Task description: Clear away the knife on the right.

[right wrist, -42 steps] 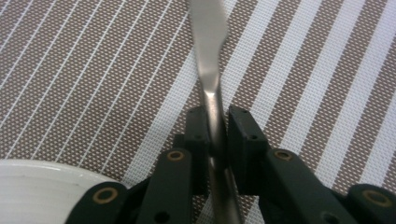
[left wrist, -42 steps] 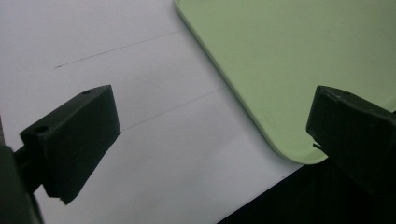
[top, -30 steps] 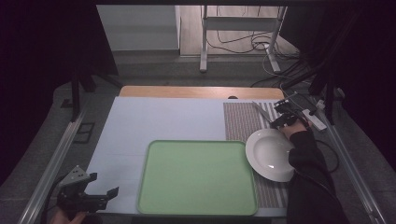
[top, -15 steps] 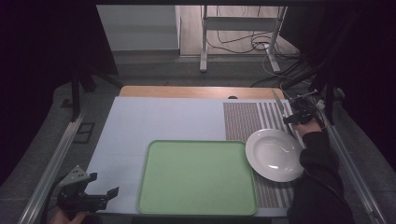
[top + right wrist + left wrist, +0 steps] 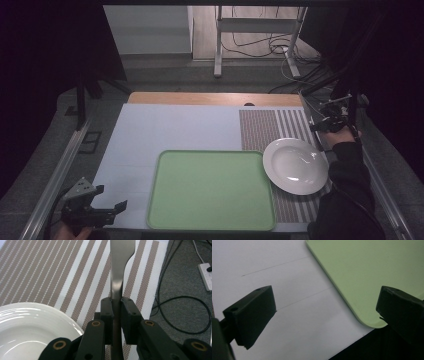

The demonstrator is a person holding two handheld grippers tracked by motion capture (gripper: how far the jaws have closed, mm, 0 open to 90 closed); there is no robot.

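My right gripper [image 5: 116, 302] is shut on a flat metal utensil [image 5: 121, 260], which points away over the striped placemat [image 5: 50, 272]. From above, that gripper [image 5: 327, 120] is at the table's right edge, just beyond the far right of the white plate [image 5: 296, 166]. The plate [image 5: 27, 325] rests on the placemat [image 5: 270, 125]. A light green tray [image 5: 211, 190] lies empty at front centre. My left gripper [image 5: 107, 210] hovers open at the front left corner. Between its jaws [image 5: 327, 315] are the white table cover [image 5: 274, 290] and the tray's corner [image 5: 362, 272].
Cables [image 5: 180, 315] and a power strip [image 5: 206, 275] lie on the grey floor right of the table. A metal rail [image 5: 60, 170] runs along the left side. A stand [image 5: 220, 45] with wires is behind the table's wooden far edge [image 5: 210, 98].
The right gripper has moved right, from over the placemat to the table's right edge, carrying the utensil that lay on the mat. The left gripper has stayed put.
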